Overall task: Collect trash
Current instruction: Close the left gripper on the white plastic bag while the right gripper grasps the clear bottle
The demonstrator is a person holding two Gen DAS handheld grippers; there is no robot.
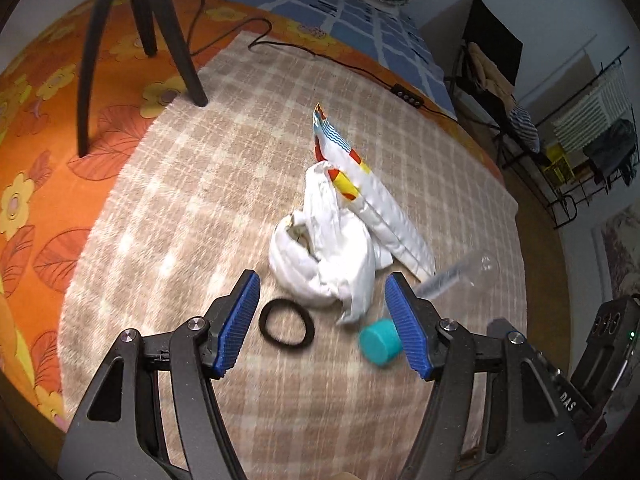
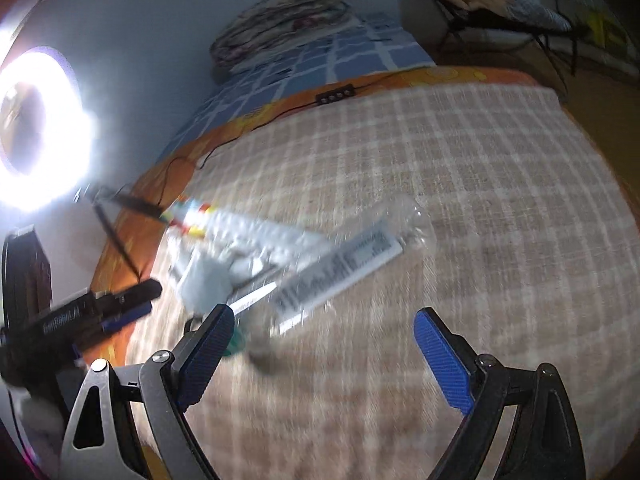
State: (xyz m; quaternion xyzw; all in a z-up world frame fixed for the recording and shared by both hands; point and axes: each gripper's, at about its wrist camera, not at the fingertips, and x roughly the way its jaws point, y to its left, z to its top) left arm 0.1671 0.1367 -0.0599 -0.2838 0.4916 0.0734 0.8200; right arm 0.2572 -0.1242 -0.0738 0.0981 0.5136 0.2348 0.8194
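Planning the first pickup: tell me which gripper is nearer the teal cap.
Left. The teal cap lies just inside the left gripper, by one finger. In the right gripper view it sits outside the fingers.

A beige and white checked blanket (image 1: 192, 208) covers an orange sheet (image 1: 44, 128) with yellow flowers. The crumpled paper (image 1: 320, 248) is white, the wrapper (image 1: 360, 184) white with red, yellow and blue print, the cap (image 1: 378, 342) teal, the hair band (image 1: 286, 322) black. Gripper fingers (image 1: 236, 326) carry blue ribbed pads.
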